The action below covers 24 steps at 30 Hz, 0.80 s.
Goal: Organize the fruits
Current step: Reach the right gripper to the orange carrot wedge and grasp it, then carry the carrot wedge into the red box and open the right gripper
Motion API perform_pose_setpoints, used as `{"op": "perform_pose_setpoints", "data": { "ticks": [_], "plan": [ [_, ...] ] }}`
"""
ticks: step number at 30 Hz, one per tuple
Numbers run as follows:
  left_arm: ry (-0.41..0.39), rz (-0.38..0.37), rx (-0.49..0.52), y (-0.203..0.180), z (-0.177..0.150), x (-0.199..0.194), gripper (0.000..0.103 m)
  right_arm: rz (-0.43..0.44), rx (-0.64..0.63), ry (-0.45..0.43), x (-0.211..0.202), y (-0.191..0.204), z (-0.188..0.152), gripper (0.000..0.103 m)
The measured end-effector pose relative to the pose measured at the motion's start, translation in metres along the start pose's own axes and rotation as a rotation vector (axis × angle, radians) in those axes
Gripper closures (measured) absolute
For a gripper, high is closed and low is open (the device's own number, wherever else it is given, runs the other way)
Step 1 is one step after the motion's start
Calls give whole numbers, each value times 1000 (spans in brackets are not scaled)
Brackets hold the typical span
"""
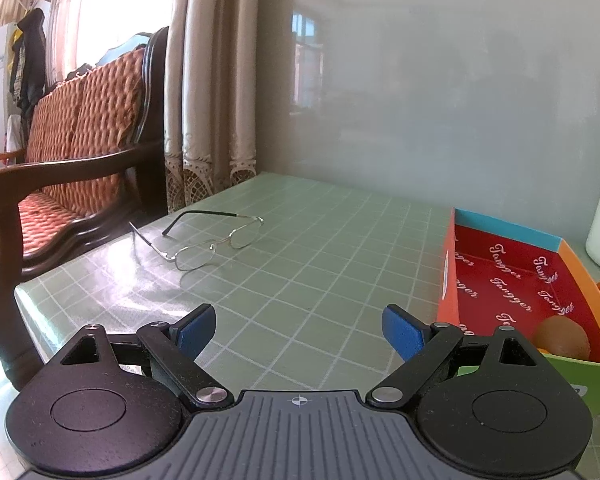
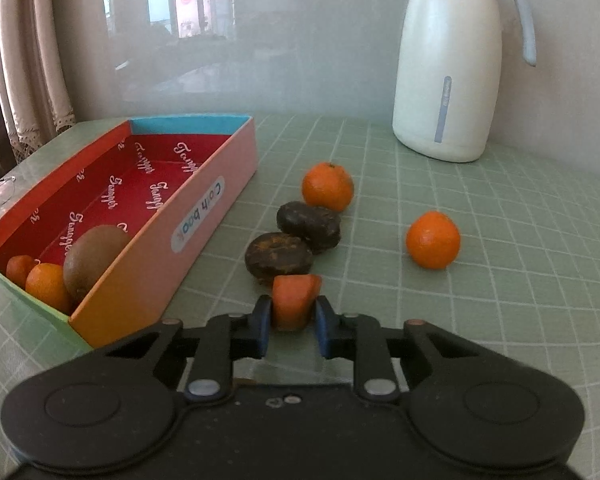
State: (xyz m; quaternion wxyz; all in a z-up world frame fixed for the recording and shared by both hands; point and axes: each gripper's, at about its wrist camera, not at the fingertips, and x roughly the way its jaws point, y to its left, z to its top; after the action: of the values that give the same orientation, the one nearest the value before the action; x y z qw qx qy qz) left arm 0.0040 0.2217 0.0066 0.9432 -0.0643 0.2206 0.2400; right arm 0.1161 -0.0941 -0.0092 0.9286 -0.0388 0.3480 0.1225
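Note:
My right gripper (image 2: 293,316) is shut on a small orange fruit (image 2: 294,300), squeezed between its blue pads just above the green tablecloth. Beyond it lie two dark brown fruits (image 2: 279,256) (image 2: 309,225) and two oranges (image 2: 327,186) (image 2: 433,240). To the left stands a long colourful box (image 2: 204,200) with a red inside, holding a brown kiwi (image 2: 94,258) and two small oranges (image 2: 46,286). In the left wrist view my left gripper (image 1: 296,330) hangs open over bare tablecloth, left of the same box (image 1: 448,280), where the kiwi (image 1: 562,338) shows.
A white thermos jug (image 2: 446,80) stands at the back right by the wall. Wire-framed glasses (image 1: 208,240) lie on the table's left part. A wooden chair with orange cushions (image 1: 80,120) stands past the table's left edge, with curtains (image 1: 212,100) behind it.

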Motion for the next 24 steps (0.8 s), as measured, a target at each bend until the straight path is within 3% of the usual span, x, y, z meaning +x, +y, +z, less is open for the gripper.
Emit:
{"op": "perform_pose_setpoints", "data": {
  "ticks": [24],
  "plan": [
    [10, 36, 3, 13, -3, 1, 13, 57, 4, -149, -25, 7, 17, 83]
  ]
}}
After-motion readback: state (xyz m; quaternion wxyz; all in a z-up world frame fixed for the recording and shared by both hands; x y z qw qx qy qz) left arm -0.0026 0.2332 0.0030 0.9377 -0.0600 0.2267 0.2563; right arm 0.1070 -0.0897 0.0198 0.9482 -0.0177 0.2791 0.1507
